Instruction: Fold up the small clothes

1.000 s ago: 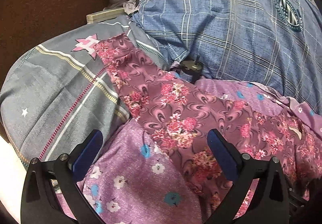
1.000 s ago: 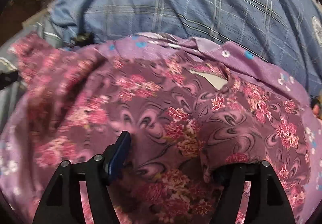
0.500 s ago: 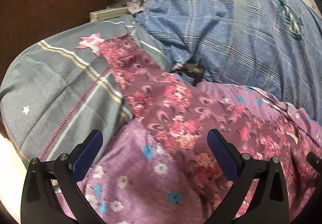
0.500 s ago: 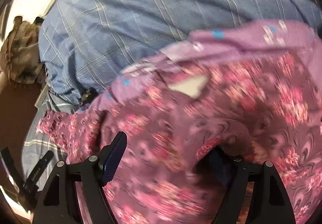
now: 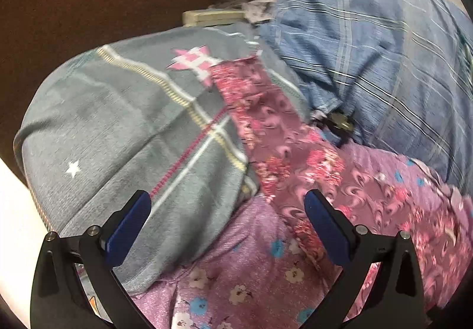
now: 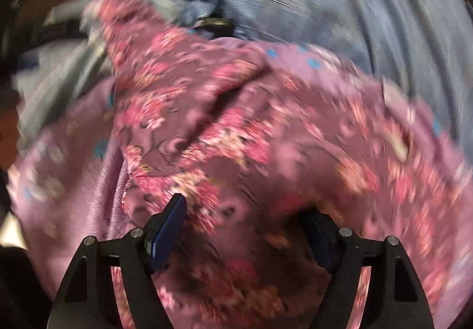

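The small mauve garment printed with pink flowers and swirls (image 5: pixel 283 151) lies in the left wrist view as a long strip running from the upper middle down toward the lower right, spread over a lilac cloth dotted with white and blue blossoms (image 5: pixel 236 278). Its upper end rests on a grey plaid blanket with a pink star and a white star (image 5: pixel 124 134), and its hemmed left edge looks straight and flat. Behind it sits a blue checked quilt (image 5: pixel 369 57), with a small dark metal object (image 5: pixel 340 122) tucked at the quilt's lower edge, just beside the garment. The left gripper (image 5: pixel 227 216) hovers above the fabric with its blue-padded fingers (image 5: pixel 130 222) spread wide and nothing between them; the garment's lower part lies near the right finger.

In the right wrist view, heavily blurred, the same flowered garment (image 6: pixel 236 128) fills the middle of the frame, bunched into a raised diagonal fold with a dark crease beneath it. The lilac cloth (image 6: pixel 74 175) shows under it on the left, and the blue quilt (image 6: pixel 340 4) fills the top. The right gripper (image 6: pixel 248 228) has the garment draped between its fingers (image 6: pixel 168 231): cloth covers the right finger's pad, while the left pad stands clear. The fingers stand apart, but I cannot tell whether they actually pinch the fabric.
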`<state>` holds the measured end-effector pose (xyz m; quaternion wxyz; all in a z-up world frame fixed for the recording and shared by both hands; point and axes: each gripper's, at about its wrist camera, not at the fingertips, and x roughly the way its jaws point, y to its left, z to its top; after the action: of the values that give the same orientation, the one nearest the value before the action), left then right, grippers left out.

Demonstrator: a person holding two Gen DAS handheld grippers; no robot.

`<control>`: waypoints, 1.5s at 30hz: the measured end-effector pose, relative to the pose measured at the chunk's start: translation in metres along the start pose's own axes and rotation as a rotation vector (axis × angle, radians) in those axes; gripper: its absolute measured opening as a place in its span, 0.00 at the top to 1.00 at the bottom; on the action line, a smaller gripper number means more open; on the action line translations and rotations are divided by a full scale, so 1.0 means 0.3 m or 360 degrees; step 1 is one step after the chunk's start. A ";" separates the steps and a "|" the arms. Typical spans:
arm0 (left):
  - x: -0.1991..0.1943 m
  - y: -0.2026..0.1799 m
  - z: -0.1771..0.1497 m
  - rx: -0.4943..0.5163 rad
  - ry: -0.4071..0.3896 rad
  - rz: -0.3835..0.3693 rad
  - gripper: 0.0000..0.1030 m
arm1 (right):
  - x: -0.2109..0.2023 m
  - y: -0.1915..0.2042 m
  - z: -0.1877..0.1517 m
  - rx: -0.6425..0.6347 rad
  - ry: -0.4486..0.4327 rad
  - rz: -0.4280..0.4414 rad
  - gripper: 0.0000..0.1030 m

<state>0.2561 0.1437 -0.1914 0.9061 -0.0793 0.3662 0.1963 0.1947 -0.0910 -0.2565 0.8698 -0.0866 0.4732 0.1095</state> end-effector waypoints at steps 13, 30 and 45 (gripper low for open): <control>-0.052 -0.159 -0.046 0.0182 -0.0024 -0.0167 0.00 | 0.058 -0.554 -0.160 0.1527 -0.0155 0.1009 0.20; 0.103 0.162 0.012 -0.0211 0.0114 -0.0054 0.10 | -0.025 -0.270 0.018 0.0994 -0.0298 0.0922 0.42; 0.120 0.168 0.029 -0.0372 0.0172 -0.0515 0.34 | -0.097 -0.242 -0.149 0.0589 -0.0180 0.0573 0.64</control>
<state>0.2642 0.2028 -0.2102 0.8896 -0.2520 0.3714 0.0848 0.1631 -0.1754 -0.2527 0.8625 0.1658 0.4435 0.1787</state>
